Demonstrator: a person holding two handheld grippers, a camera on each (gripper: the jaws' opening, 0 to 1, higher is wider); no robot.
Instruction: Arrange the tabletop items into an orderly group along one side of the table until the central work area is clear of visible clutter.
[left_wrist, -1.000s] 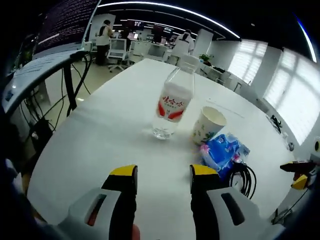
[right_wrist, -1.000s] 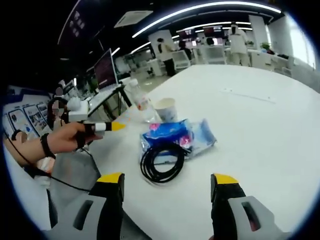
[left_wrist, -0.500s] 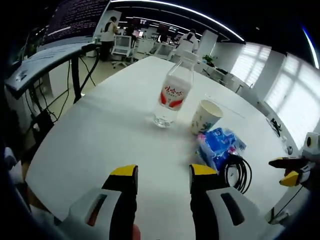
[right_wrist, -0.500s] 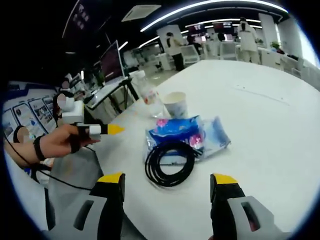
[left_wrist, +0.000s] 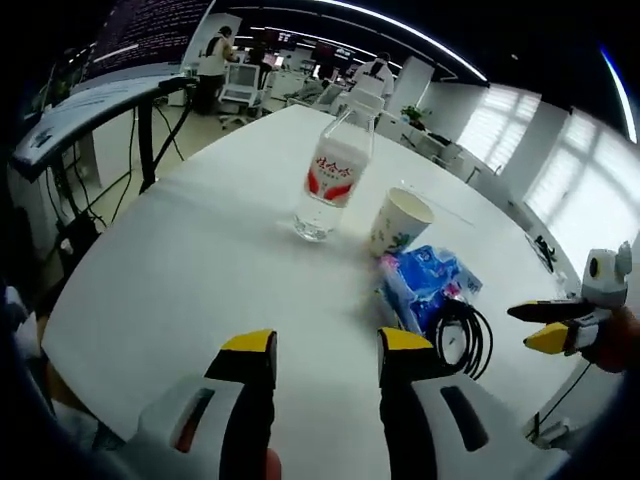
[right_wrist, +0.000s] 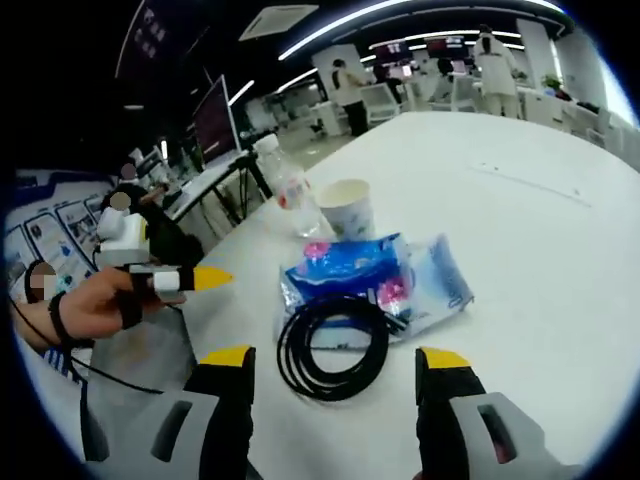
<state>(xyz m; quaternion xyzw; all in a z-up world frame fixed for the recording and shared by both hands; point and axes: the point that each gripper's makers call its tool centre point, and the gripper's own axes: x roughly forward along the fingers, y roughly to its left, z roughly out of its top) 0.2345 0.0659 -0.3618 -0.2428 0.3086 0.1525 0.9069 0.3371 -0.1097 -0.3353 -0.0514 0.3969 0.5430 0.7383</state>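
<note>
On the white round table (left_wrist: 200, 270) stand a clear water bottle with a red label (left_wrist: 328, 180) and a paper cup (left_wrist: 397, 222). Beside the cup lie blue plastic packets (left_wrist: 428, 278) and a coiled black cable (left_wrist: 460, 335). The same bottle (right_wrist: 288, 192), cup (right_wrist: 346, 208), packets (right_wrist: 375, 280) and cable (right_wrist: 333, 345) lie ahead in the right gripper view. My left gripper (left_wrist: 325, 345) is open over bare table, short of the bottle. My right gripper (right_wrist: 338, 358) is open, its jaws flanking the near side of the cable. The right gripper's tips (left_wrist: 545, 325) enter the left gripper view.
A desk with a dark monitor (left_wrist: 95, 95) and hanging cables stands left of the table. Office chairs and standing people (left_wrist: 215, 60) are far behind. A hand holds the left gripper (right_wrist: 150, 280) off the table's edge. A thin strip (right_wrist: 525, 180) lies far across the table.
Both views have drifted closer to the items. The cable now sits nearer between the right gripper's jaws. The items themselves have not moved.
</note>
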